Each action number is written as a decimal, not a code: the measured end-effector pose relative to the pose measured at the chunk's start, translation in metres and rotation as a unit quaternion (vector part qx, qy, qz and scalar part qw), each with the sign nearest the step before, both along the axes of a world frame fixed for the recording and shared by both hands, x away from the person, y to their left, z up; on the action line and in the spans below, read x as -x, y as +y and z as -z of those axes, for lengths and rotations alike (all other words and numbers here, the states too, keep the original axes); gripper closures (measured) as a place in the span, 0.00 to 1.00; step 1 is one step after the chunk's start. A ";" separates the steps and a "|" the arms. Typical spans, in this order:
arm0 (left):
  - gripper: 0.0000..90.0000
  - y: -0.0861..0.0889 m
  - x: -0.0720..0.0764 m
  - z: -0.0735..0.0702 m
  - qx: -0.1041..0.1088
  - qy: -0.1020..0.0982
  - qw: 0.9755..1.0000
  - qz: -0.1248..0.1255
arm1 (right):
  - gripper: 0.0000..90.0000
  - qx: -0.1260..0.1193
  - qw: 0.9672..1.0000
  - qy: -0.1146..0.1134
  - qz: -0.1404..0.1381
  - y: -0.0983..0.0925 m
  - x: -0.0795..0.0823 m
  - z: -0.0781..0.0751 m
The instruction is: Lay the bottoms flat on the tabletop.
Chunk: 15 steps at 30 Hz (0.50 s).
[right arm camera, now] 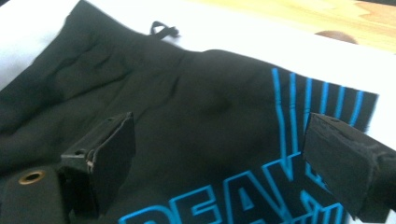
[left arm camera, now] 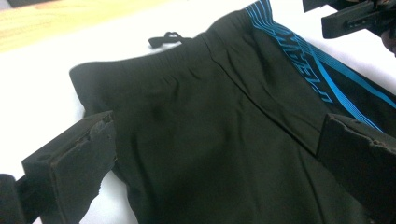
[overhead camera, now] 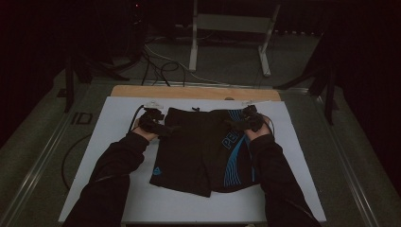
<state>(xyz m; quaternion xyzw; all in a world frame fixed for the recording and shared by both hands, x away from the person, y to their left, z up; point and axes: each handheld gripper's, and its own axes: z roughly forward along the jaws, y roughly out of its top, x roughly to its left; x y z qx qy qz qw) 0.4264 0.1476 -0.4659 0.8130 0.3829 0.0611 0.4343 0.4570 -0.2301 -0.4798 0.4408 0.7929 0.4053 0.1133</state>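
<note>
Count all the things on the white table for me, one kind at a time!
Black shorts with blue stripes: 1
Tools, the left tool and the right tool, both open over the shorts: 2
Total: 3

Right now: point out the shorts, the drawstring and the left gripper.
shorts (overhead camera: 198, 146): high view, plain black front panel.
drawstring (left arm camera: 164, 38): left gripper view, loop above the waistband.
left gripper (overhead camera: 163, 126): high view, between its jaw tips.
</note>
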 end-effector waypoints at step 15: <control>0.00 0.011 0.036 -0.001 0.014 0.004 0.999 0.032 | 0.11 -0.013 0.998 -0.019 -0.065 0.005 0.046 -0.006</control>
